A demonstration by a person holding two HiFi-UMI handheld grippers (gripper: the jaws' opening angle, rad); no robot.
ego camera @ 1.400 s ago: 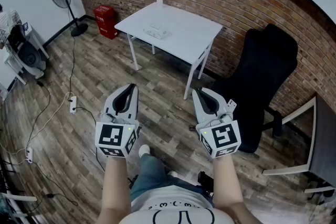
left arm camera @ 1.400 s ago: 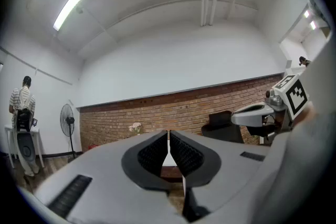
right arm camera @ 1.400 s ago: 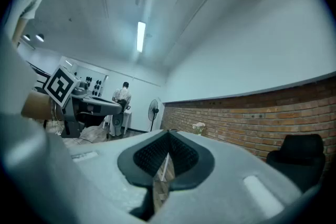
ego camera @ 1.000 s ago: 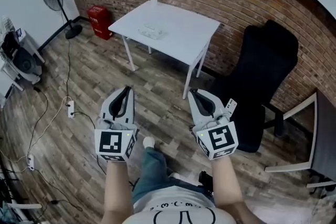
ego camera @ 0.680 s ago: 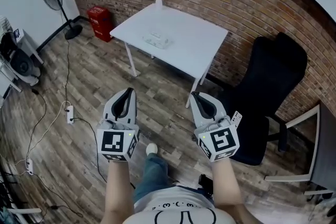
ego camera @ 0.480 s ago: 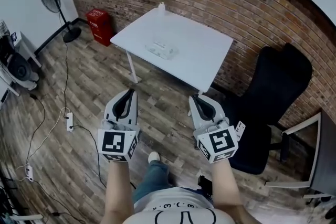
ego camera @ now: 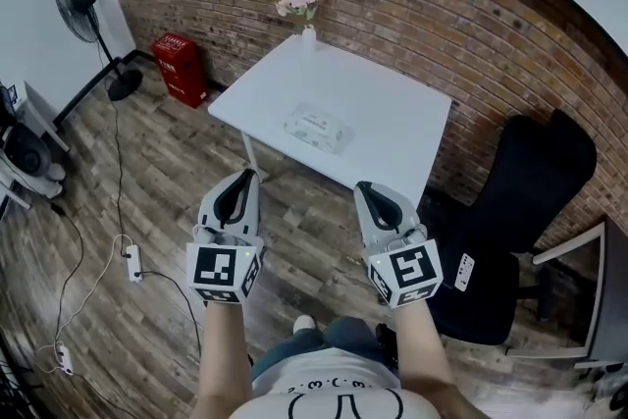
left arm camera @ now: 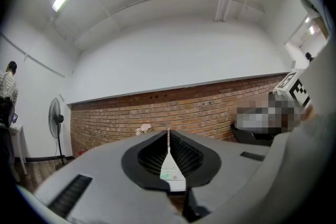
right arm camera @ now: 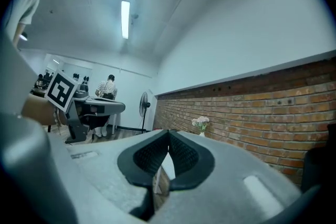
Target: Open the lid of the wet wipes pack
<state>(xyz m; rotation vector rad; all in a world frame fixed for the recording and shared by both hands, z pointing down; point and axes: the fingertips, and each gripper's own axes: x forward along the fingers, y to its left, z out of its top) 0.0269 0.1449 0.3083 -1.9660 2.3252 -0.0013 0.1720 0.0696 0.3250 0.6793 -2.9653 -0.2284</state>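
Observation:
A wet wipes pack [ego camera: 317, 129] lies flat near the middle of a white table [ego camera: 392, 142], its lid down. In the head view my left gripper [ego camera: 241, 180] is held level over the floor, short of the table's near edge, its jaws shut with nothing between them. My right gripper [ego camera: 368, 190] is beside it, also level and shut on nothing, close to the table's front edge. In the left gripper view the pack [left arm camera: 172, 170] shows between the left gripper's [left arm camera: 168, 131] closed jaw tips. In the right gripper view the right gripper [right arm camera: 168, 134] points at the brick wall.
A small vase of pink flowers [ego camera: 305, 10] stands at the table's far corner against the brick wall [ego camera: 471, 44]. A black office chair [ego camera: 515, 211] is right of the table. A red box [ego camera: 182, 66], a standing fan [ego camera: 83, 5] and floor cables [ego camera: 123, 240] are at the left.
The table and pack have drawn nearer and lower in the head view as I walk toward them. Both grippers stay shut and level, side by side.

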